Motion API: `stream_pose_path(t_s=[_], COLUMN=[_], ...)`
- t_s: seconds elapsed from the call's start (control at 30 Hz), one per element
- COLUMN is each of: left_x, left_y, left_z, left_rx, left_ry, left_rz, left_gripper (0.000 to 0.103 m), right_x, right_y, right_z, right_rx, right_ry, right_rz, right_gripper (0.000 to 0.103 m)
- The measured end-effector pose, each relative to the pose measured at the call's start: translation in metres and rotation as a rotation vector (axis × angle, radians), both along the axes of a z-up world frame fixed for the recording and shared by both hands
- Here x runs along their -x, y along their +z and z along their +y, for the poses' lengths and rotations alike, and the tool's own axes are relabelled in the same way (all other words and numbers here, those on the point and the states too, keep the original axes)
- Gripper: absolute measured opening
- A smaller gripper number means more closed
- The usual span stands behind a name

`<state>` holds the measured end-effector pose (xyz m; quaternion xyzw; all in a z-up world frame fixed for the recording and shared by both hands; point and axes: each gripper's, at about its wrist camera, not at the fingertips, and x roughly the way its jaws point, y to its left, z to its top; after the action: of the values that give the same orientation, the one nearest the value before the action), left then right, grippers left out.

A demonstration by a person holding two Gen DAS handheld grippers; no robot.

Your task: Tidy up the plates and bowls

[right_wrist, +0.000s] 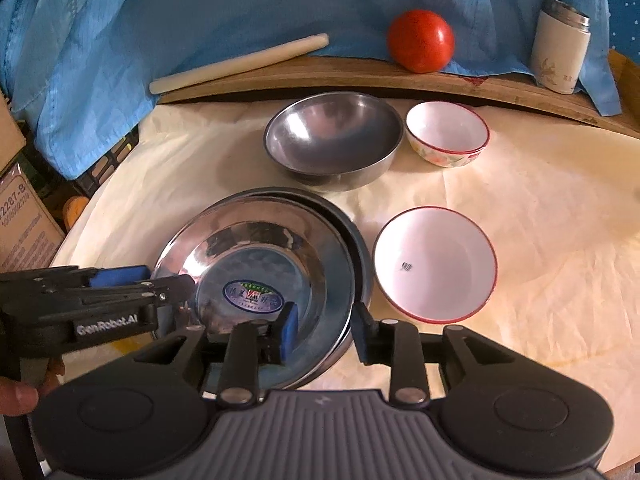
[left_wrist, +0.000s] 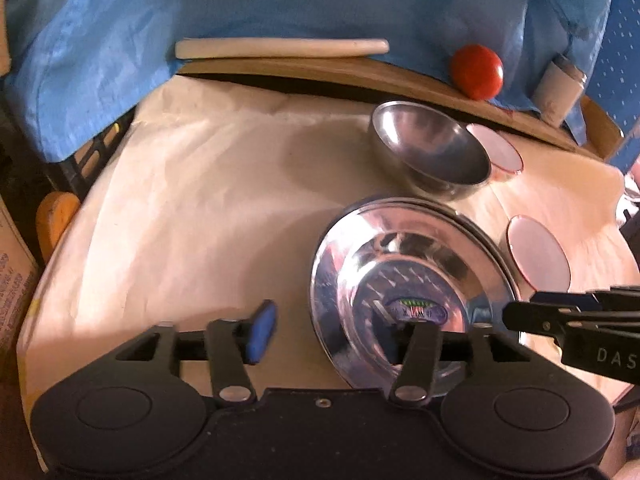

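Observation:
A shiny steel plate (left_wrist: pixel 400 272) (right_wrist: pixel 260 256) with a sticker in its middle lies on top of darker plates (right_wrist: pixel 358 240) on the pale cloth. My left gripper (left_wrist: pixel 340 334) (right_wrist: pixel 160 282) stands open astride the plate's left rim, one finger over the cloth and one over the plate. My right gripper (right_wrist: pixel 326 330) (left_wrist: pixel 520 314) is open astride the near right rim, its blue pads clear of the metal. Behind the stack sits a steel bowl (right_wrist: pixel 334 140) (left_wrist: pixel 430 148). A white red-rimmed bowl (right_wrist: pixel 436 264) (left_wrist: pixel 538 254) stands to the right, and two more nested ones (right_wrist: pixel 448 132) stand farther back.
A wooden board (right_wrist: pixel 360 76) at the back carries a rolling pin (right_wrist: pixel 240 64), a tomato (right_wrist: pixel 420 40) and a white canister (right_wrist: pixel 560 52), with blue cloth (right_wrist: pixel 200 8) behind. A cardboard box (right_wrist: pixel 24 216) and crate sit off the table's left edge. A thumb (right_wrist: pixel 18 394) shows at lower left.

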<state>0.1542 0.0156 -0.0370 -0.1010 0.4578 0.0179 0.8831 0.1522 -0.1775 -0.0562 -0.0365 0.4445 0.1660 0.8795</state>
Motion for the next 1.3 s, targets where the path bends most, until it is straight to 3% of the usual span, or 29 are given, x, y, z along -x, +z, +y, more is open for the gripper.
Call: stream_pose_path(t_s=[0.13, 0.3, 0.43, 0.63, 0.87, 1.1, 1.3], left_x=[-0.001, -0.004, -0.005, -0.006, -0.014, -0.035, -0.062], left_y=[0.005, 0.009, 0.012, 0.024, 0.039, 0.038, 0.032], left_z=[0.004, 0.005, 0.005, -0.004, -0.038, -0.09, -0.131], left_rx=[0.0, -0.017, -0.019, -0.004, 0.029, 0.036, 0.013], left_ry=[0.021, 0.062, 0.079, 0.048, -0.087, -0.196, -0.283], left_rz=[-0.01, -0.025, -0.049, -0.138, -0.222, -0.199, -0.104], left_gripper=[0.078, 0.092, 0.1, 0.102, 0.102, 0.102, 0.102], right_x=[0.0, 0.001, 0.002, 0.005, 0.005, 0.0, -0.022], right_y=[0.003, 0.009, 0.014, 0.018, 0.023, 0.021, 0.016], right_z=[-0.005, -0.013, -0.017, -0.031, -0.062, -0.108, -0.153], right_rx=[-0.013, -0.026, -0.021, -0.013, 0.0, 0.047, -0.009], right_ry=[-0.013, -0.04, -0.058, -0.117, -0.188, -0.173, -0.141], right_rz=[-0.011, -0.034, -0.053, -0.059, -0.093, -0.192, -0.154], right_gripper=[0.05, 0.094, 0.101, 0.103, 0.103, 0.103, 0.103])
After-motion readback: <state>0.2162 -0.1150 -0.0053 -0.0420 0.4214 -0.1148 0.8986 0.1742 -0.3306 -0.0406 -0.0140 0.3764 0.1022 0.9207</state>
